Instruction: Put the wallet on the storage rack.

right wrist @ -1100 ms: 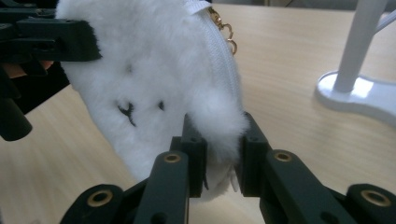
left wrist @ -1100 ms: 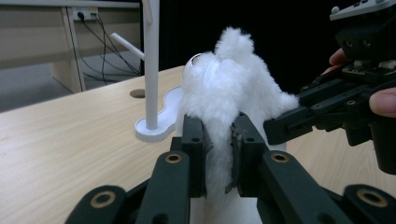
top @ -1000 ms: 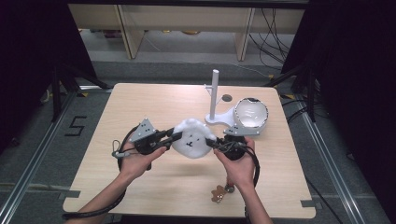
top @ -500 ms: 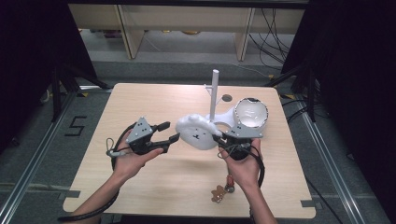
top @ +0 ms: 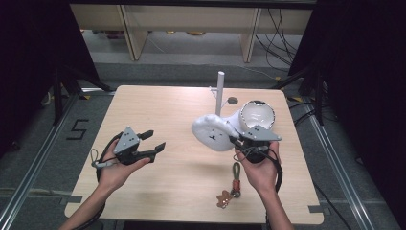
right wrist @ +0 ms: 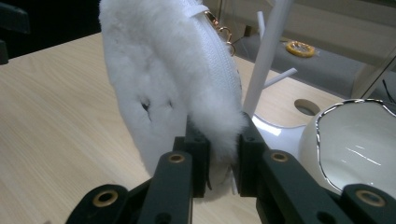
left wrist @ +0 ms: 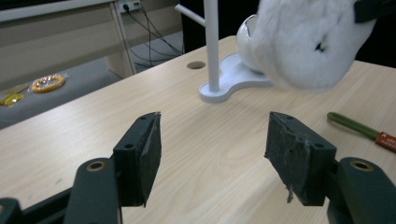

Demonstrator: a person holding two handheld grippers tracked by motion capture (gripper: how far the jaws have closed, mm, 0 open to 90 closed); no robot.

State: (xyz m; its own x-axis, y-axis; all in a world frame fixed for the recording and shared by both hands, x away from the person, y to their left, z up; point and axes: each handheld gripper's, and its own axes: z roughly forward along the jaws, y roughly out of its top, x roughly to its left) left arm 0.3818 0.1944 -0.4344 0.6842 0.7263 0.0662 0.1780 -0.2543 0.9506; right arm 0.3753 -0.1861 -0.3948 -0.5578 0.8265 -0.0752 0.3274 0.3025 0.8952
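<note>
A light wooden table (top: 158, 120) is seen from above, with a person's forearms reaching in from the near edge. The landmark is a white stand with an upright post (top: 219, 93) at the far right of the table. Just in front of that post, a white fluffy zipped pouch (top: 213, 132) hangs lifted off the table, its long axis running roughly left to right. The right gripper (right wrist: 217, 154) pinches the pouch's right edge between its black jaws, directly below the post's base. A white glossy bowl (top: 257, 115) sits just right of the stand. The left gripper (top: 153, 145), jaws spread and holding nothing, hovers well left of the stand; the pouch lies to its right. A green-strapped keyring with a brown charm (top: 231, 184) lies nearer the person.
</note>
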